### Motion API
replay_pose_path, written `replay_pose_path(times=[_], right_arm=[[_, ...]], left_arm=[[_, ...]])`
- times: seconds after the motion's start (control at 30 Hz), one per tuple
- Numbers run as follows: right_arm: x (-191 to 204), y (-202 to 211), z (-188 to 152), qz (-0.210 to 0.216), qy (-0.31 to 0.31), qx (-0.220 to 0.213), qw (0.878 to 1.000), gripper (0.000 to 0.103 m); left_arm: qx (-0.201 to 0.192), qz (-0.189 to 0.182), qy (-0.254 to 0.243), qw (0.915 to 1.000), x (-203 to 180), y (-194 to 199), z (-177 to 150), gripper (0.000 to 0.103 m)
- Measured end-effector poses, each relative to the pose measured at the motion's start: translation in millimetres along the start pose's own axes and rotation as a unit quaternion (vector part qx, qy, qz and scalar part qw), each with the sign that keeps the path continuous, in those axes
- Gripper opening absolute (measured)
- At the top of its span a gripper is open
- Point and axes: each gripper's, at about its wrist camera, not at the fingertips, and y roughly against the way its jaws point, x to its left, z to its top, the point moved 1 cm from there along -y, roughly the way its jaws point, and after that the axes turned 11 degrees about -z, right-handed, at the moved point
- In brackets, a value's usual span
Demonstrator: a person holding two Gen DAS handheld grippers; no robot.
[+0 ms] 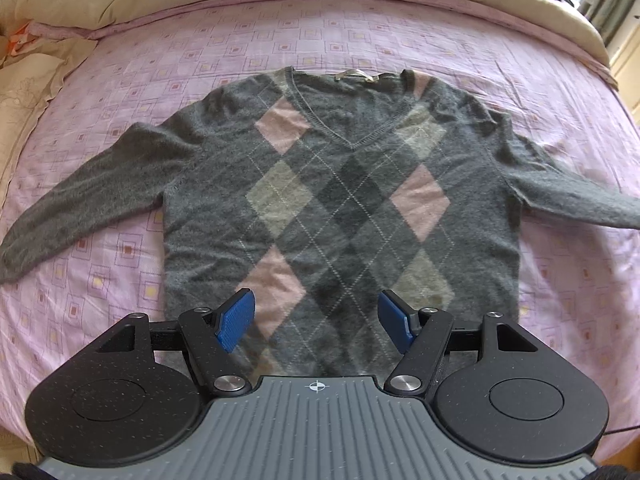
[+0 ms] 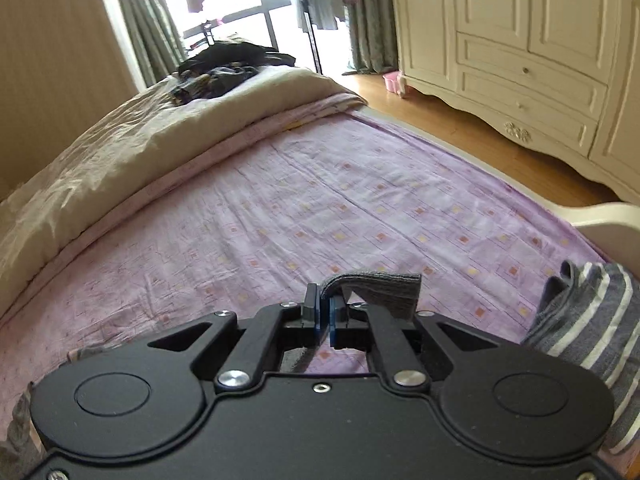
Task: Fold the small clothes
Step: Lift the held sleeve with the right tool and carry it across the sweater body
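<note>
In the left wrist view, a grey knitted V-neck sweater with pink and pale argyle diamonds (image 1: 340, 200) is lying face up, spread flat on the pink bedsheet printed with small squares (image 1: 120, 280), both sleeves stretched out sideways. The left gripper (image 1: 316, 320) is hovering over the hem with its blue-padded tongs spread wide, gripping nothing. The knit looks soft, fuzzy and limp, so it is likely light, drapes freely and sags wherever it is unsupported; cuffs, shoulder seams and hem corners seem the safest places to pinch.

In the right wrist view, the right gripper (image 2: 324, 316) is pinching a grey knit sleeve cuff (image 2: 380, 288) between closed tongs, the cuff flopping over above the sheet. A grey garment with white stripes (image 2: 588, 320) is lying at the right edge.
</note>
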Motion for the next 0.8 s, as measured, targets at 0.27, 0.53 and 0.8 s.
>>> replay_pose_path(times=[0.27,0.53,0.8], right_arm=[[180,82,-16,0.146,0.113,-0.069,0.98,0.011],[354,104,-112,0.303,0.217,-0.026,0.928,0.011],[427,84,-239,0.339,0.358,0.046,0.869,0.019]], left_arm=[[-0.026,-0.017,0.019,0.9993,64,21,-1,0.067],[-0.037,0.002,0.035,0.9987,120,27,-2,0.067],[-0.039,0.024,0.048,0.9978,161,24,-3,0.067]])
